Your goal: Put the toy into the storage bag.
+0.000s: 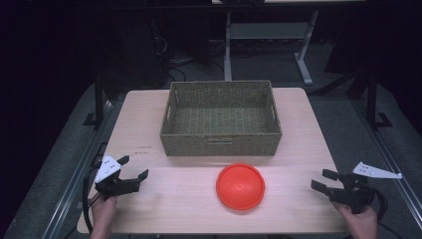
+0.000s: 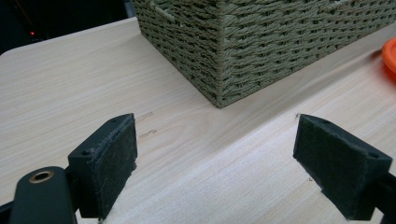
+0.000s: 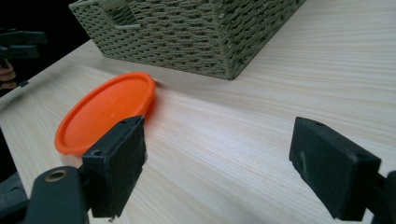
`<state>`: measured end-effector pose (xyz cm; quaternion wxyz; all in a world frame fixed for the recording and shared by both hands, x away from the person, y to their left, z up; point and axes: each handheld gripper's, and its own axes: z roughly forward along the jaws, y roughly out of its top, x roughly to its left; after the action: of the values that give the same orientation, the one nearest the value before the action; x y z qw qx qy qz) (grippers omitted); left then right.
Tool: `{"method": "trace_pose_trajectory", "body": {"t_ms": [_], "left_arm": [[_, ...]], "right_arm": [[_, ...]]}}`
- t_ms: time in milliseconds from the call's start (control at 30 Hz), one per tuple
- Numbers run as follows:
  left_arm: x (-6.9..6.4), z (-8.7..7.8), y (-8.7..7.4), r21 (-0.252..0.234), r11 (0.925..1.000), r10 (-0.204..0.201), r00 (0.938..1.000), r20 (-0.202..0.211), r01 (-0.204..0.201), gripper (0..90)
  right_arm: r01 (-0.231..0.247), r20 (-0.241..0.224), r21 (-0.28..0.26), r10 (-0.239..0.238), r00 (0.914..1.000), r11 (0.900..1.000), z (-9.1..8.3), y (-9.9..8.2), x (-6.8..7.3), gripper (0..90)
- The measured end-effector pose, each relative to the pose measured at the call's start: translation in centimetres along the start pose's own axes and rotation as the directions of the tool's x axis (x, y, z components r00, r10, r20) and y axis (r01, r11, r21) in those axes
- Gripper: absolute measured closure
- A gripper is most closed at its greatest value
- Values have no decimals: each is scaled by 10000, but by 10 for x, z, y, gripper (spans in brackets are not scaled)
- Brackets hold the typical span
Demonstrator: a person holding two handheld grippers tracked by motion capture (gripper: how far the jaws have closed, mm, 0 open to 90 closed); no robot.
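Showing both pairs of jaws released and empty, with bare wood between the black pads; the left gripper (image 1: 135, 168) rests near the table's front-left corner, held by the person's left hand (image 1: 103, 211), and the right gripper (image 1: 323, 180) near the front-right edge, held by the right hand (image 1: 362, 222). Seen from the left gripper view, the left gripper (image 2: 212, 151) stands wide apart over the pale wooden table (image 2: 70, 84); beyond its pads lies a corner of the woven basket (image 2: 261, 42), and a sliver of the orange plate (image 2: 390, 56) appears at the right border. Seen from the right gripper view, the right gripper (image 3: 217, 154) is equally spread — nothing is gripped; the orange plate (image 3: 105, 112) lies just past its left pad, flat on the table (image 3: 280, 93), with the basket (image 3: 196, 32) behind it. From the high view, the orange plate (image 1: 240, 186) sits on the table (image 1: 139, 114) between the two grippers, nearer the right one but apart from both, and just in front of the basket (image 1: 221, 142); the basket is rectangular, olive-green, open-topped and set at the table's middle toward the far edge — its near wall faces the plate. Each gripper carries a grey three-cornered plate on top; dark floor and desk legs lie beyond the table.
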<state>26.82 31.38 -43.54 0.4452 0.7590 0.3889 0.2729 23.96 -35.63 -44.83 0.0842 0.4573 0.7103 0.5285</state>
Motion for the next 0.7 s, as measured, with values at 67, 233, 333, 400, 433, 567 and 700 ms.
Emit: {"method": "trace_pose_trajectory", "body": {"t_ms": [67, 233, 333, 400, 433, 567, 700], "left_arm": [[0, 0, 0, -6, 10000, 21, 10000, 1, -21, 130], [1, -2, -1, -46, 10000, 10, 10000, -54, -10, 130], [2, -2, -1, -55, 10000, -4, 10000, -41, 4, 130], [3, -2, -1, -50, 10000, 7, 10000, -77, -7, 130], [3, -1, -1, -23, 10000, -24, 10000, -43, 24, 130], [3, -1, -1, -41, 10000, 6, 10000, -75, -6, 130], [2, -1, -1, -36, 10000, -14, 10000, -57, 13, 130]], "right_arm": [[-21, -25, 60, 21, 10000, 10000, 0, 1, 0, 179], [-22, -134, 119, 23, 9999, 9999, 1, 5, 4, 175], [122, -64, 327, -120, 9999, 9994, 5, 10, 10, 164], [248, -134, 423, -242, 9996, 9988, 9, 13, 13, 163], [260, -167, 525, -252, 9995, 9983, 12, 15, 15, 158], [530, -425, 914, -493, 9979, 9944, 21, 24, 25, 152], [743, -684, 1227, -663, 9955, 9897, 30, 31, 35, 149]]}}
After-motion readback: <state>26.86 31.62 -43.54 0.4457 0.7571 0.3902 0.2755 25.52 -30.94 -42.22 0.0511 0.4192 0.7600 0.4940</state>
